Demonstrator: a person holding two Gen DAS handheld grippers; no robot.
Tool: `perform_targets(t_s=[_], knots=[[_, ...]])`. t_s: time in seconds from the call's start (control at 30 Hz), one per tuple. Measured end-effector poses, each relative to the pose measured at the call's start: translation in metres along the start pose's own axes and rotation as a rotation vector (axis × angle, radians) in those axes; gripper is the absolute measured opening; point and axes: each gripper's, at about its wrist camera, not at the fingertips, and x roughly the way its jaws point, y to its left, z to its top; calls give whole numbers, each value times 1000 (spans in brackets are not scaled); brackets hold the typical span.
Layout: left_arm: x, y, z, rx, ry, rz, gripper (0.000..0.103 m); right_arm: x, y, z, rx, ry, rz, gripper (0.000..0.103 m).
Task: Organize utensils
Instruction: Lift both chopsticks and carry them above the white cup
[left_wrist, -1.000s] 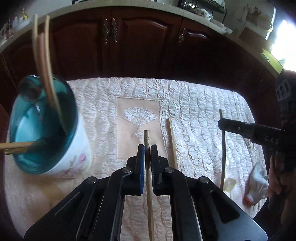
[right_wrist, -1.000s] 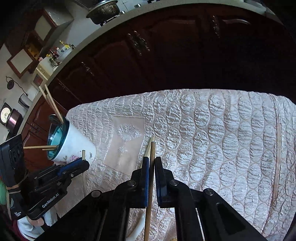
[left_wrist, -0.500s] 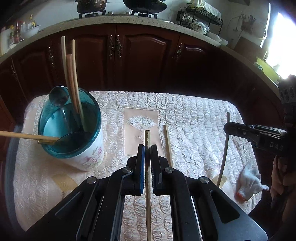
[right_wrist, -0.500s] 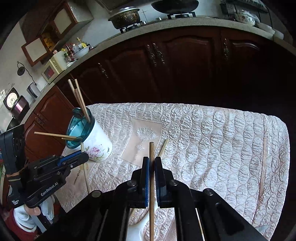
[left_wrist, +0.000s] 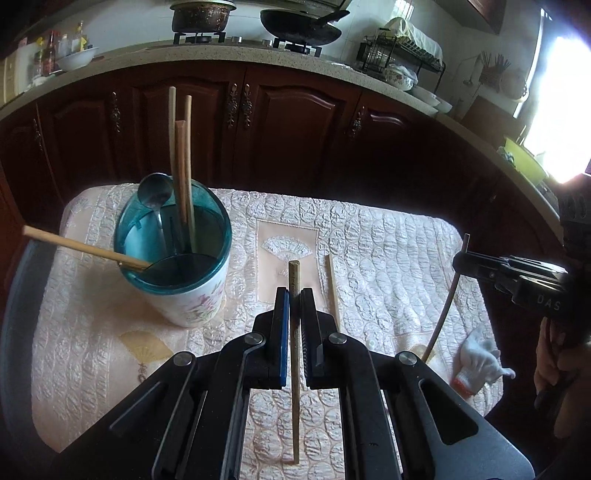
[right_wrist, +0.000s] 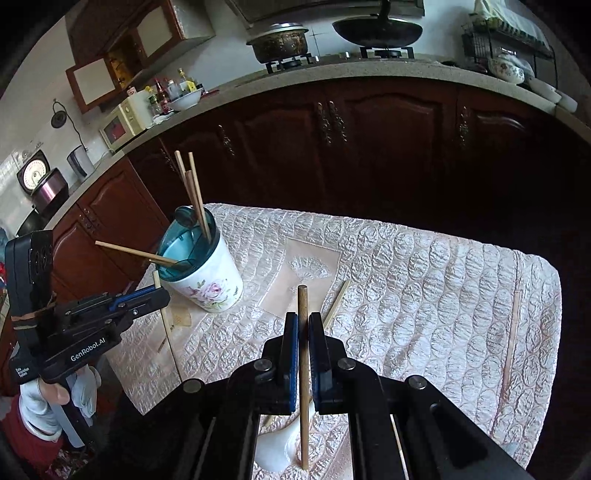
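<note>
My left gripper (left_wrist: 294, 295) is shut on a wooden chopstick (left_wrist: 294, 354), held above the quilted table. To its left stands a floral cup with a teal rim (left_wrist: 192, 306), holding a metal spoon (left_wrist: 155, 192) and several chopsticks (left_wrist: 181, 166). My right gripper (right_wrist: 303, 317) is shut on a second, darker chopstick (right_wrist: 303, 369), also off the table. From the right wrist, the cup (right_wrist: 210, 288) is at the left, with the left gripper (right_wrist: 162, 295) in front of it. Loose chopsticks lie on the cloth (left_wrist: 332, 288) (right_wrist: 511, 339).
A cream quilted cloth (left_wrist: 388, 251) covers the small table. Dark wooden cabinets (left_wrist: 295, 129) and a counter with pots stand behind it. A white glove (left_wrist: 476, 365) lies at the table's right front corner. A white object (right_wrist: 277, 446) lies under the right gripper.
Both grippers have risen and drawn back from the table, each keeping its chopstick. The cup now sits farther off, and more of the counter shows.
</note>
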Motion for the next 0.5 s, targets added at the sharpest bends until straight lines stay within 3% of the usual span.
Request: perform_targets(t_s=[0.3,0.5], knots=[[-48,15,5,-18,-57,-24,4,-26,27,19,-60,-60,33,5],[-95,28,35,-17,-150,-17,4,-39,47,46,-98,-115,63,5]])
